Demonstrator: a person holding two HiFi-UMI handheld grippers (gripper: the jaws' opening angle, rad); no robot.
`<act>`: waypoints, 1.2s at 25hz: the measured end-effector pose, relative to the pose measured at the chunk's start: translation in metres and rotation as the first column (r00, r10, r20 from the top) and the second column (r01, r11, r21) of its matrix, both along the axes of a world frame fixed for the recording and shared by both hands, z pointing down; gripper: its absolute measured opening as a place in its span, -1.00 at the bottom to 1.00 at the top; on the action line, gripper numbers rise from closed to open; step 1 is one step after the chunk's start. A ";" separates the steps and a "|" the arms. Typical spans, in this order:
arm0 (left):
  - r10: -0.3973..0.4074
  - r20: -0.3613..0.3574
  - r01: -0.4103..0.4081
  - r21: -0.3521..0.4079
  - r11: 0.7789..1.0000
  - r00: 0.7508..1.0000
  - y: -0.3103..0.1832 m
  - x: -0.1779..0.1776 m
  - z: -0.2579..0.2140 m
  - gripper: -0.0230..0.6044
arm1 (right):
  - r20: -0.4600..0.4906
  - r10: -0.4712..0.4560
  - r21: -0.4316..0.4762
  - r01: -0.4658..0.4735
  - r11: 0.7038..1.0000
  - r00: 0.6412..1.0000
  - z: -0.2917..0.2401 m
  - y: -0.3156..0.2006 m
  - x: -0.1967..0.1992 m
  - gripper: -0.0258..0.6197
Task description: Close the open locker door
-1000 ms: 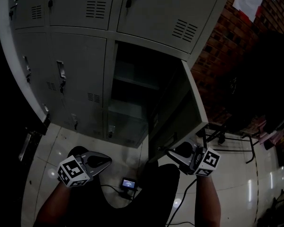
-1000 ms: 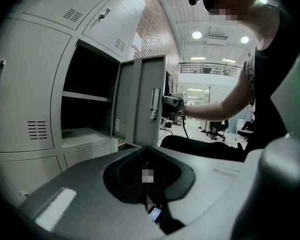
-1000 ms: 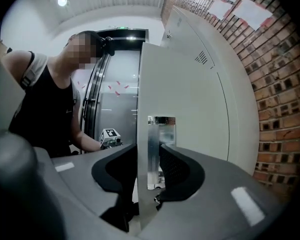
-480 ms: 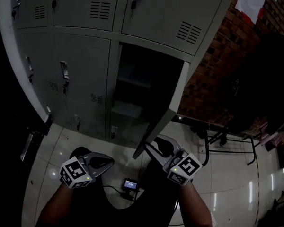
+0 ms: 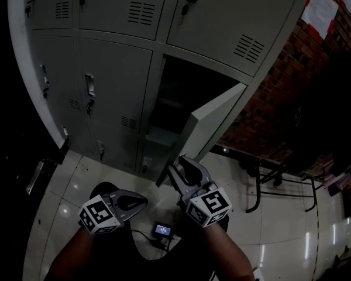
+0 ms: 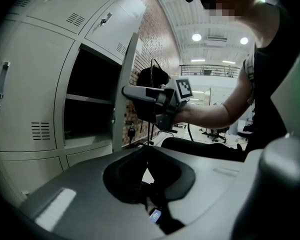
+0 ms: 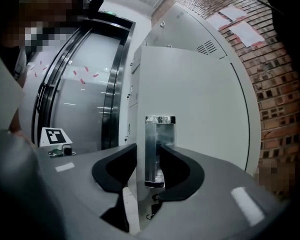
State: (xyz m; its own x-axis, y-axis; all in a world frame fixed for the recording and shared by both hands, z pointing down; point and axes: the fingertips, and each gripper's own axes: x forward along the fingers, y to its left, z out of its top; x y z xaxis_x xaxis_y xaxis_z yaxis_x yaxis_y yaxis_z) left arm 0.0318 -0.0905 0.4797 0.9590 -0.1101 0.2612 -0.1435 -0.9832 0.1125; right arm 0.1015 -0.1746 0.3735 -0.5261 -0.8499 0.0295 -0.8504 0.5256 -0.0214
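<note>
The grey locker door [image 5: 213, 122] stands half open in front of the dark compartment [image 5: 172, 98] in the head view. My right gripper [image 5: 178, 165] is at the door's lower free edge. In the right gripper view its jaws straddle that edge of the door [image 7: 200, 109], closed on the chrome handle [image 7: 157, 144]. My left gripper [image 5: 141, 199] hangs low to the left, away from the lockers, jaw tips together and nothing held. The left gripper view shows the right gripper [image 6: 127, 90] against the door edge [image 6: 121, 109].
Closed locker doors [image 5: 111, 81] fill the bank to the left and above. A brick wall [image 5: 316, 75] rises on the right, with a black metal frame [image 5: 260, 183] on the shiny tiled floor below it. A small lit device [image 5: 162, 230] with a cable lies by my feet.
The door has swung left toward its frame, from wide open to half open. My right gripper moved left and up with it; the left gripper barely shifted.
</note>
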 end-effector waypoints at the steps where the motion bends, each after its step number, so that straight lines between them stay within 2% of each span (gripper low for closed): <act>1: -0.001 -0.001 0.001 0.000 1.000 1.000 0.000 0.000 0.000 -0.89 | 0.000 0.006 0.004 -0.006 1.000 1.000 0.000 -0.005 -0.002 -0.47; 12: -0.011 -0.011 0.011 0.009 1.000 1.000 -0.001 -0.003 -0.001 -0.89 | -0.030 0.099 0.001 -0.099 0.995 0.995 0.003 -0.059 -0.024 -0.46; 19: 0.000 -0.026 0.000 0.009 1.000 1.000 0.000 -0.004 -0.006 -0.89 | -0.088 0.117 -0.012 -0.118 0.993 0.989 0.002 -0.100 -0.036 -0.56; 30: 0.008 -0.069 -0.008 -0.001 1.000 0.998 -0.001 -0.008 -0.010 -0.89 | -0.099 0.187 -0.037 -0.191 0.981 0.977 0.003 -0.155 -0.033 -0.63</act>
